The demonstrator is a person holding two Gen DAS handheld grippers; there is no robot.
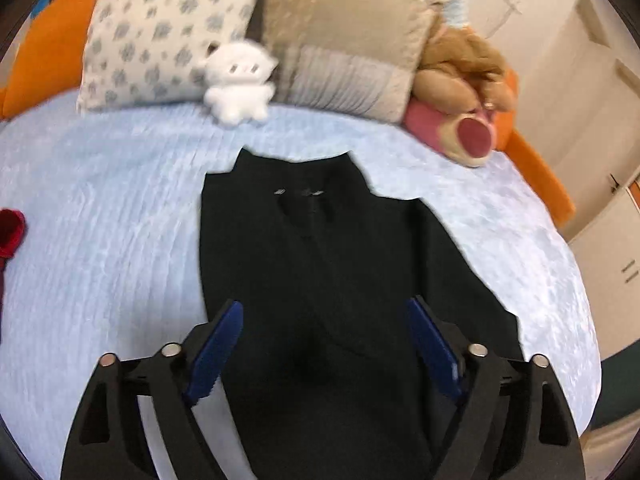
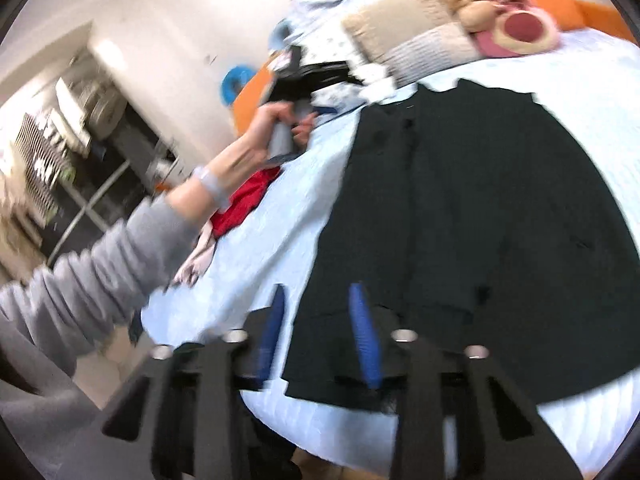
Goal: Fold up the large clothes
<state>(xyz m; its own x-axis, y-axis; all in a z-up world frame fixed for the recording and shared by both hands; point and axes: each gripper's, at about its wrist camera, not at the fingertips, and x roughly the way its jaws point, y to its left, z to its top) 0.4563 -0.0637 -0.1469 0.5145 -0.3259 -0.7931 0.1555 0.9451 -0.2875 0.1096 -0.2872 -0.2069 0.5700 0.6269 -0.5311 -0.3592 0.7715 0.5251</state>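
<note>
The dark garment [image 1: 320,264] is seen stretching lengthwise straight ahead of the released left gripper [image 1: 324,308], its near hem corner lying between the parted fingers of the right gripper [image 2: 320,292] (also released, and the nearer).

Garment [image 1: 320,264] flat on bed [image 1: 100,240], pillows [image 1: 160,32] behind, toy [image 1: 238,82] between

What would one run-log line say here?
left gripper: open above garment | right gripper: open at hem | black garment: flat on bed
</note>
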